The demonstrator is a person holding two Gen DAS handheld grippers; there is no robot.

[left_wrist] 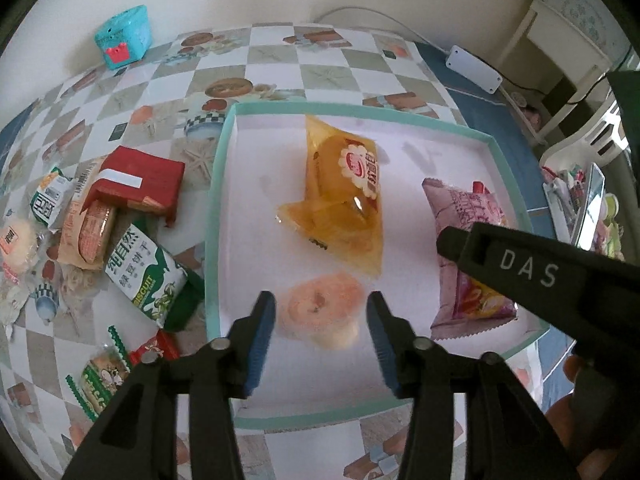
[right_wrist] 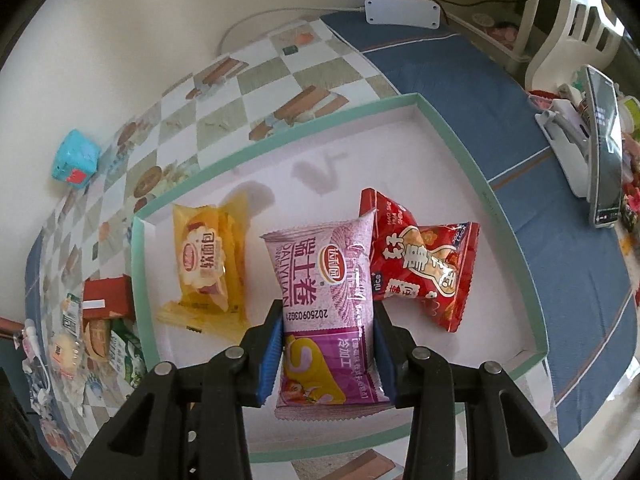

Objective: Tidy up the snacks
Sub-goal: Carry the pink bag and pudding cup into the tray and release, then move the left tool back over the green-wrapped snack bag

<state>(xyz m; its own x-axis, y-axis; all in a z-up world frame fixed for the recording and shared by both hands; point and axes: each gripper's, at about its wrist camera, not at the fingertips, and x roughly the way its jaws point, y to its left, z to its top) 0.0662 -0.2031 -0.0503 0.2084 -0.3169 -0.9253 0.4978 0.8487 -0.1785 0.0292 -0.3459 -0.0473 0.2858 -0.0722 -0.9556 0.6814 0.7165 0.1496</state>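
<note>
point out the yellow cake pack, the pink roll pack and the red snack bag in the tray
yellow cake pack (left_wrist: 340, 184), left wrist view, middle of the wrapper
pink roll pack (right_wrist: 324, 276), right wrist view, upper printed face
red snack bag (right_wrist: 424, 268), right wrist view, centre of the front

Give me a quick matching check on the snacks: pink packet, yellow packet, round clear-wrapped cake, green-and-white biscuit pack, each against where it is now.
Things:
1. pink packet
2. yellow packet
3. round cake
4. green-and-white biscuit pack

Places:
A. on the tablecloth outside the tray
B. between the right gripper's fingers
C. on the tray floor between the left gripper's parted fingers
D. flat in the tray's middle

Pairs: 1-B, 2-D, 3-C, 4-A
</note>
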